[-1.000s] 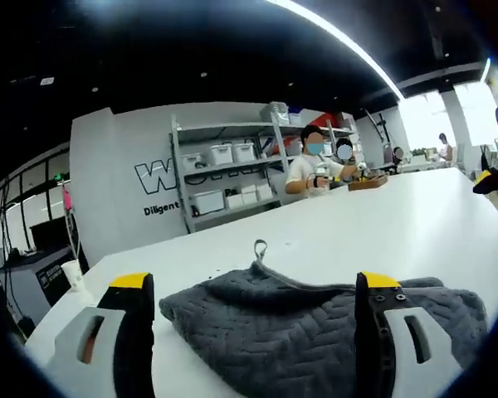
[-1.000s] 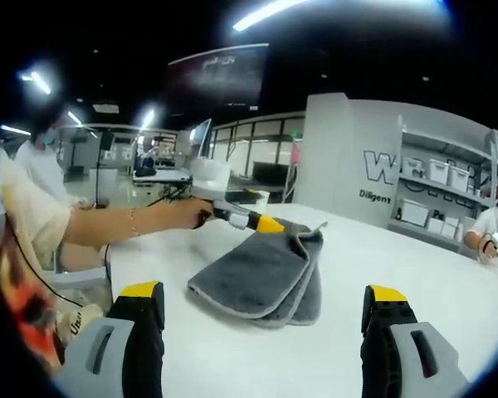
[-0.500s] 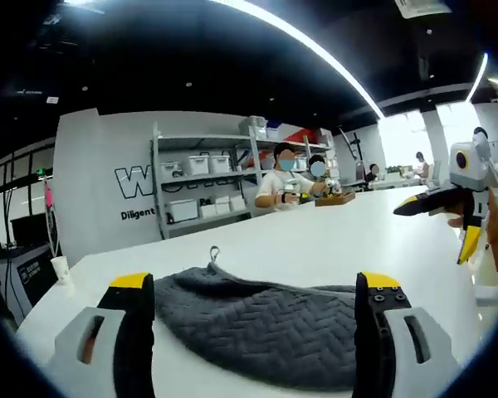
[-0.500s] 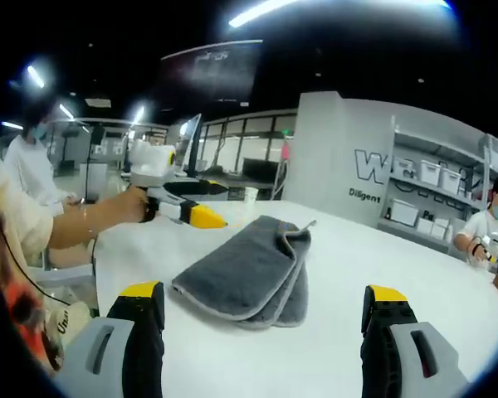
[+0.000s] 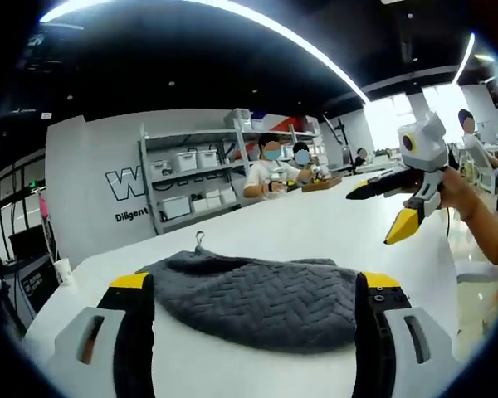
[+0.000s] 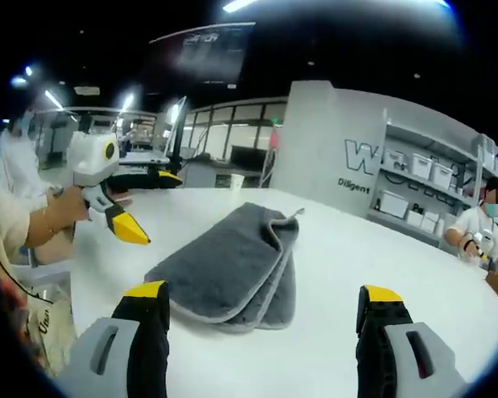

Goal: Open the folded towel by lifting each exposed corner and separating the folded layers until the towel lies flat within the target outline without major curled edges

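Left gripper view: the folded grey towel (image 5: 253,300) lies on the white desk (image 5: 332,228), close in front of the left gripper (image 5: 253,286). The jaws stand wide apart with yellow tips and hold nothing; the towel's near edge lies between and beyond them. A small hanging loop (image 5: 199,239) stands up at the towel's far edge. The right gripper (image 5: 382,211) enters from the right, held by a hand (image 5: 448,186) above the desk near its right edge, apart from the towel; its jaws are spread, one dark arm level and one yellow tip angled down, and empty. Behind the desk stands a grey wall (image 5: 91,182) with lettering, a shelf rack (image 5: 195,178) with white bins, and seated people (image 5: 274,166) at the desk's far edge.

Right gripper view: the towel (image 6: 228,265) rests folded in several layers toward the desk's (image 6: 357,257) left side, its stacked edges facing the camera. The right gripper (image 6: 261,303) has its jaws wide open and empty, well short of the towel. The left gripper (image 6: 137,207) is held by a hand (image 6: 66,211) above the desk's left edge, beside but not touching the towel, its jaws parted. The shelf rack (image 6: 415,191) stands at the right.
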A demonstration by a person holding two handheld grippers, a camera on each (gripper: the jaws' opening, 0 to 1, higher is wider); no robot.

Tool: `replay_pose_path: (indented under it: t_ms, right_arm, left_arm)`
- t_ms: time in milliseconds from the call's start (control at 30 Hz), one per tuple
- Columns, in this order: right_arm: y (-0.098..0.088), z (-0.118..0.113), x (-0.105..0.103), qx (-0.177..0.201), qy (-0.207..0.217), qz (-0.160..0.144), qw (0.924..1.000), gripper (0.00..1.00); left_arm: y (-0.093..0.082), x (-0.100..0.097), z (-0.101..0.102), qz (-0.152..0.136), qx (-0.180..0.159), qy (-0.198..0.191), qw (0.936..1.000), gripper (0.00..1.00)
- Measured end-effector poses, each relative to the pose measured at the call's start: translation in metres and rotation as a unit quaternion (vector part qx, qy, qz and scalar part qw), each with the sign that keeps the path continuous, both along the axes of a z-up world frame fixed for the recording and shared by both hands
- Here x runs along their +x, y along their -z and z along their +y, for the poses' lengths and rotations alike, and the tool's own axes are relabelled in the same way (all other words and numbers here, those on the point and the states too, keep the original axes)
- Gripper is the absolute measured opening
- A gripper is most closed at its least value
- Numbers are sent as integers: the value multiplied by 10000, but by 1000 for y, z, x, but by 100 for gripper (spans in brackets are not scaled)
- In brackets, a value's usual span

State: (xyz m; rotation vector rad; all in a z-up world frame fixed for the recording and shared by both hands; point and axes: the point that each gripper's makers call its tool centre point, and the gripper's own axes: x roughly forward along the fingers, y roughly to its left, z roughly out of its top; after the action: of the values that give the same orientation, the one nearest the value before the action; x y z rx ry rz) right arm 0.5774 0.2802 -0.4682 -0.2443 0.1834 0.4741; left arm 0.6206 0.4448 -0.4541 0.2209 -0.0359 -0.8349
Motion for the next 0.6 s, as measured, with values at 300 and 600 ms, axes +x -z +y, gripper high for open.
replay_pose_path:
  t_ms: [300, 600]
  right_arm:
    - [-3, -6, 24, 155, 105, -38, 9998, 44]
    - [19, -24, 58, -94, 208, 266, 9994, 9]
  left_arm:
    - [-2, -4, 4, 52, -88, 4, 9999, 100]
    - [-8, -9, 5, -58, -107, 25, 9999, 100]
